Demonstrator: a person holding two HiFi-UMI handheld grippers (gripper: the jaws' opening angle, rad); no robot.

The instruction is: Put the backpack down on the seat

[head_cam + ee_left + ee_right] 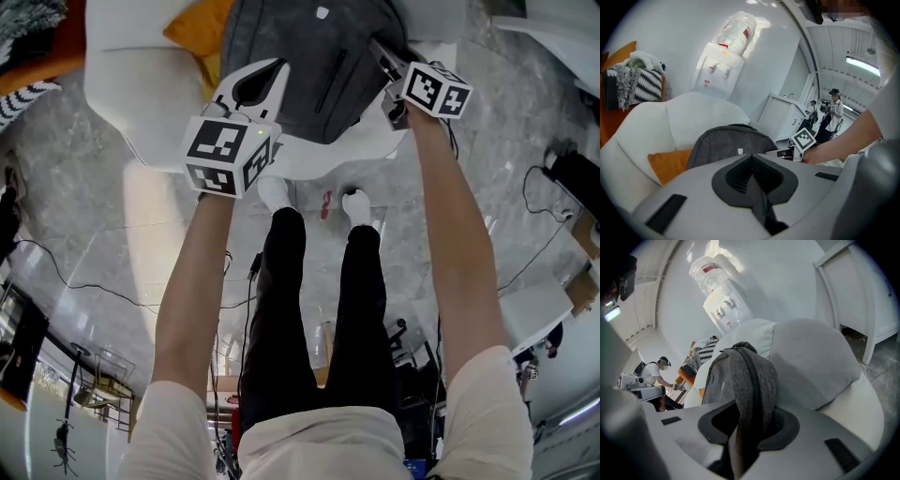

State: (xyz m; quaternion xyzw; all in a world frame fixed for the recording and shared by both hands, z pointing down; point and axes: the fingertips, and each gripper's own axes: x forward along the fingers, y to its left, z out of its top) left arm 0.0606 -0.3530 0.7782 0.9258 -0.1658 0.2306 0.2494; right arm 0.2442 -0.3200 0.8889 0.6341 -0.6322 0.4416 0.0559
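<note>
The grey backpack stands upright on the white armchair's seat, against its back cushion. My right gripper is at the backpack's right side. In the right gripper view a grey strap and the edge of the backpack run between its jaws, and the right gripper is shut on them. My left gripper hovers at the backpack's left front. The left gripper view shows the left gripper shut with nothing in it, the backpack just beyond its tips.
An orange cushion lies on the seat left of the backpack. A water dispenser stands behind the armchair and a white cabinet to its right. My white shoes are close to the seat's front edge. Cables trail over the floor.
</note>
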